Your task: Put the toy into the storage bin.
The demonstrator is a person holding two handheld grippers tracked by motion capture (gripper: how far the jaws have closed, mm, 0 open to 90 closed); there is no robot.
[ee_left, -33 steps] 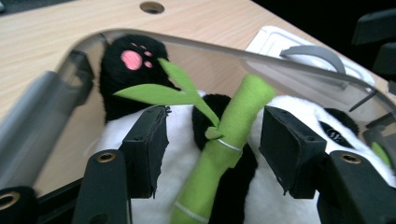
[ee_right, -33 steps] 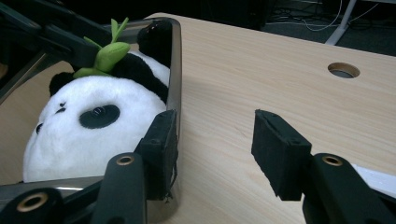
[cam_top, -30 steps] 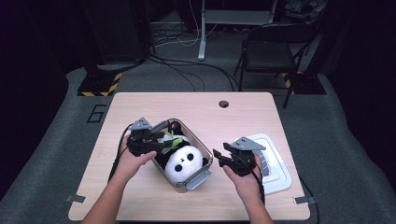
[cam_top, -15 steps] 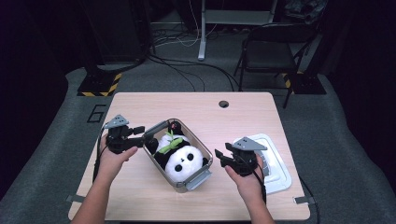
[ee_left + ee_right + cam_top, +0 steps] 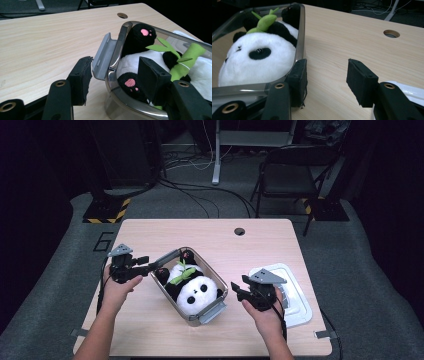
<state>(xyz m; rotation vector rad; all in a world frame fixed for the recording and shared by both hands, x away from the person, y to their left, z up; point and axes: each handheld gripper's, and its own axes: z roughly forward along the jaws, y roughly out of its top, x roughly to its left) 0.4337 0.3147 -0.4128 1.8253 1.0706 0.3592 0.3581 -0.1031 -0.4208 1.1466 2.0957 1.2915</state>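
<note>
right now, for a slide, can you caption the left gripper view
Left gripper jaws straddle the container rim beside its grey latch, plush panda inside.

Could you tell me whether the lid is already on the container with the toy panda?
No, the container stands open with the toy panda showing, and the white lid lies on the table beside it.

High view: fixed above person's side, looks fwd + down, far — whole table in frame. Left gripper view: rides low, close, faces container rim at its end clip. Right gripper view: low, close, beside the other end. Shared by all three — container w/ panda, table's round hole.
</note>
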